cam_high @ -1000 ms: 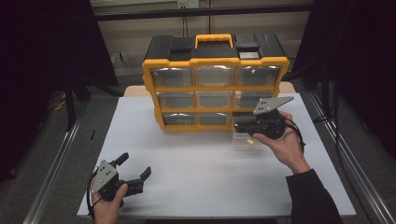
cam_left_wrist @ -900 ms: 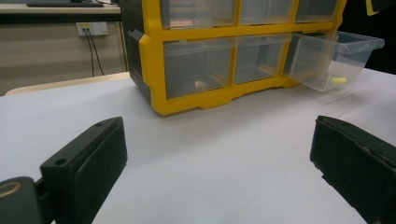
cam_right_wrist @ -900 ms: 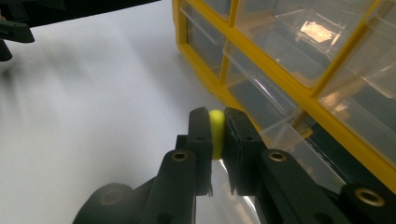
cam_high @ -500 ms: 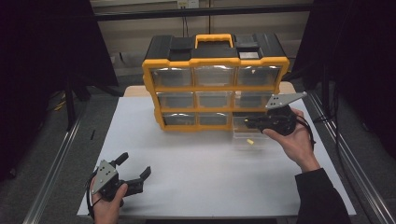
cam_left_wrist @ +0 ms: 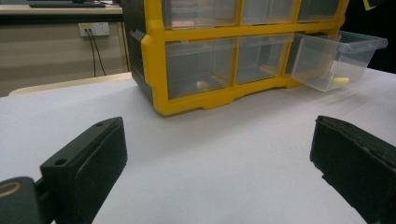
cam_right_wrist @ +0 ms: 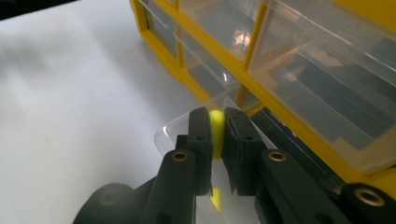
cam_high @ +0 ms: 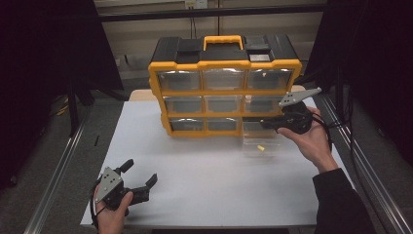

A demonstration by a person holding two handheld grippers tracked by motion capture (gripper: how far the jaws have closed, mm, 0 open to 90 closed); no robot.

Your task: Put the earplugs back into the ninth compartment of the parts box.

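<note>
Cabinet: a yellow and black drawer cabinet (cam_high: 224, 85) stands upright at the far middle of the white surface (cam_high: 204, 165), with three rows of clear drawers and a yellow carry handle (cam_high: 222, 41) on top.
Open drawer: the bottom-right clear drawer (cam_high: 263, 146) is pulled out toward the person; in the left gripper view it juts from the cabinet's lower right corner (cam_left_wrist: 334, 58).
Yellow piece in drawer: a small yellow piece (cam_high: 260, 147) lies on the floor of the open drawer.
Right hand-held gripper: the right hand-held gripper (cam_high: 253, 119) is held at the cabinet's right side, just above the open drawer, with the jaws nearly together; in the right gripper view (cam_right_wrist: 217, 133) a small yellow object (cam_right_wrist: 216, 128) sits pinched between the jaws, over the drawer's clear rim.
Left hand-held gripper: the left hand-held gripper (cam_high: 141, 175) rests near the front left corner of the surface, well apart from the cabinet, jaws spread wide with nothing between them.
Small item: a tiny pale object (cam_left_wrist: 201, 84) lies in the bottom-left drawer; what it is cannot be told.
</note>
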